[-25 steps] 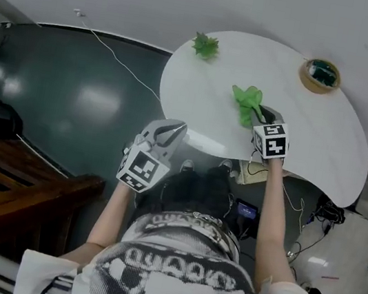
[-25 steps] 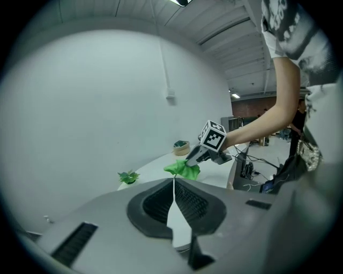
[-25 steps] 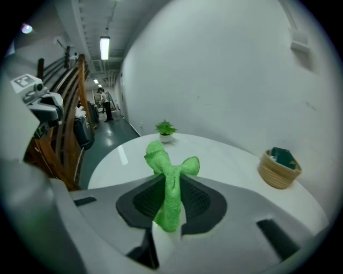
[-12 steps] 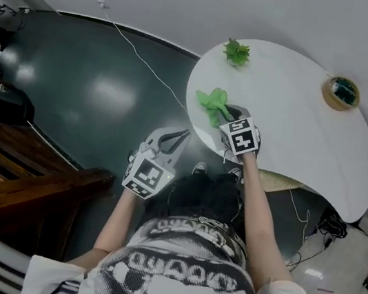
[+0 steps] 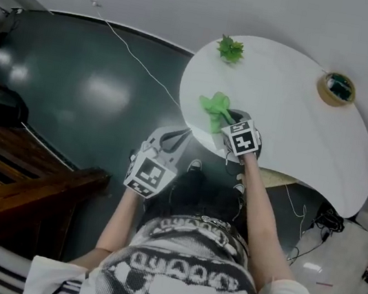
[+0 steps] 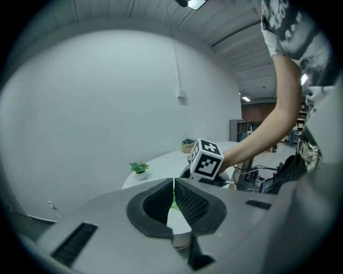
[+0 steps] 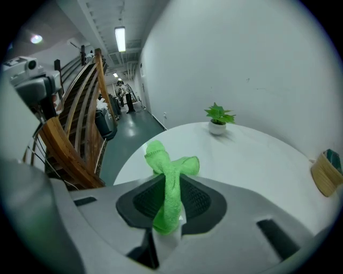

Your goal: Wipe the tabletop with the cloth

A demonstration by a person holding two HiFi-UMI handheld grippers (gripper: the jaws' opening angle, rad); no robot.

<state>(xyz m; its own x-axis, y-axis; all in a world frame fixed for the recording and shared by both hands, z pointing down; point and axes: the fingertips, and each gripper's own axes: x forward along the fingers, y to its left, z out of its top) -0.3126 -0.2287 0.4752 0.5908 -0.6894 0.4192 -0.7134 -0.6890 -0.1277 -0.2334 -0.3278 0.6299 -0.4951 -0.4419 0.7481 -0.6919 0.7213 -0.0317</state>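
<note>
Only its own view shows the right claw gripping cloth.

Fuzzy green cloth, smooth matt white tabletop, glossy dark floor

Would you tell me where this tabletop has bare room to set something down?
Bare: the broad middle between small plant and round basket, and the table's right end. Crowded: the near-left edge, where the right gripper holds the cloth.
</note>
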